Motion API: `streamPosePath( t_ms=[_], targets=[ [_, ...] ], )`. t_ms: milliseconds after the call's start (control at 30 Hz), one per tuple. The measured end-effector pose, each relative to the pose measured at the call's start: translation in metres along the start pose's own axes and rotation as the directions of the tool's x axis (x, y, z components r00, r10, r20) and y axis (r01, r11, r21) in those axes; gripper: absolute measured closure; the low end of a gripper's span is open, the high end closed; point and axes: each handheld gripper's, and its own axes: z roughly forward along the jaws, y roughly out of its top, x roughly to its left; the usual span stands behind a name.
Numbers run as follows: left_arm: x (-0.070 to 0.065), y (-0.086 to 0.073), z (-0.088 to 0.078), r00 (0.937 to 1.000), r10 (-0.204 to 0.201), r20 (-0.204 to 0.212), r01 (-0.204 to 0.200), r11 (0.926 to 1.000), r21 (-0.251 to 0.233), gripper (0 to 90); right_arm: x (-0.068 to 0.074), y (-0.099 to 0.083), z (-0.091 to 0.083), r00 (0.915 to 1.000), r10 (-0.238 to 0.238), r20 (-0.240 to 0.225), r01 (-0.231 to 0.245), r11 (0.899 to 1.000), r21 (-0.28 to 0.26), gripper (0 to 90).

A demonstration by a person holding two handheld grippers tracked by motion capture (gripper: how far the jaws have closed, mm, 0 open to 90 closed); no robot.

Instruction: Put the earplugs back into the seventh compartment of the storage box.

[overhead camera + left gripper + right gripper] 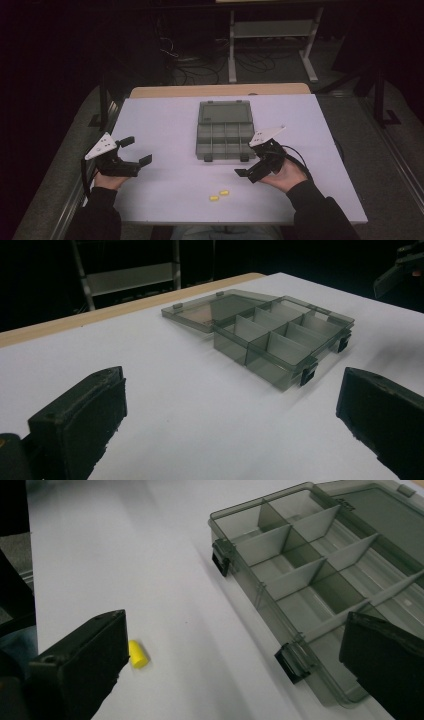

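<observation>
Sitting near the middle of the white table (165, 195), a smoky grey compartment box (225, 142) lies open, its lid (225, 112) folded flat on the far side and its two black latches (207, 158) facing the person. Thin dividers split the tray into small cells, and the cells visible from the two gripper views look empty. Two small yellow pieces (219, 195) lie close together on the table, nearer the person than the box and well apart from it; from the right gripper view one yellow piece (138, 654) shows just beside the left-hand jaw, resting on the table surface.

To the right of the box, the right gripper (254, 167) is held in the person's right hand (287, 175), tilted down and inward toward the box's near right corner, with its grey plate uppermost. Its jaws stand wide apart with nothing between them, and in its own view they frame the near edge of the box and one latch. A black cable loops from it over the table.

Well to the left of the box, the left gripper (134, 151) is gripped in the left hand (111, 181), pointing rightward across the table, raised off the surface. Its jaws are likewise spread wide and empty; its own view looks across bare table toward the box (280, 335). Both dark-sleeved forearms come in from the near edge.
</observation>
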Motion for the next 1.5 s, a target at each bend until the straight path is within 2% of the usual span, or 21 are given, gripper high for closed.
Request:
streamPosePath(
  t_ms=[367,533,733,1067,1100,1200,1267,1300,1367,1467,1500],
  targets=[
    [0.000,0.000,0.000,1.0000,0.006,0.000,-0.006,1.0000,0.004,0.0,0.012,0.005,0.015,0.9979,-0.052,-0.038,0.054,0.998,0.045,0.0],
    [0.000,0.000,0.000,1.0000,0.006,-0.001,-0.006,1.0000,0.002,0.0,0.021,0.008,0.024,0.9942,-0.080,-0.071,0.085,0.994,0.067,0.0],
    [-0.001,0.000,0.001,1.0000,0.005,0.000,-0.005,1.0000,0.002,0.0,0.026,0.009,0.031,0.9908,-0.092,-0.099,0.100,0.992,0.082,0.0],
    [-0.001,0.000,0.001,1.0000,0.007,0.001,-0.007,1.0000,0.003,0.0,0.035,0.006,0.046,0.9821,-0.126,-0.140,0.145,0.980,0.134,0.0],
    [-0.001,0.000,0.001,1.0000,0.005,0.001,-0.005,1.0000,0.003,0.0,0.036,0.005,0.048,0.9791,-0.145,-0.143,0.166,0.975,0.150,3.4],
    [-0.001,0.000,0.001,1.0000,0.006,0.001,-0.006,1.0000,0.005,0.0,0.037,0.004,0.051,0.9773,-0.148,-0.152,0.172,0.971,0.163,5.1],
    [-0.001,0.000,0.002,1.0000,0.007,0.003,-0.007,1.0000,0.006,0.0,0.038,0.003,0.054,0.9752,-0.151,-0.162,0.180,0.967,0.182,9.5],
    [-0.002,0.000,0.002,1.0000,0.007,0.003,-0.007,1.0000,0.005,0.0,0.038,0.002,0.057,0.9702,-0.156,-0.186,0.192,0.961,0.199,13.8],
    [-0.001,0.000,0.001,1.0000,0.007,0.004,-0.007,1.0000,0.006,0.0,0.039,0.001,0.059,0.9679,-0.158,-0.195,0.198,0.958,0.206,16.2],
    [-0.002,0.000,0.002,1.0000,0.008,0.003,-0.008,0.9999,0.006,0.0,0.040,0.000,0.062,0.9612,-0.158,-0.226,0.209,0.951,0.227,25.7],
    [-0.002,0.000,0.002,1.0000,0.008,0.003,-0.008,0.9999,0.006,0.0,0.040,0.000,0.062,0.9612,-0.158,-0.226,0.209,0.951,0.227,25.7]
  ],
)
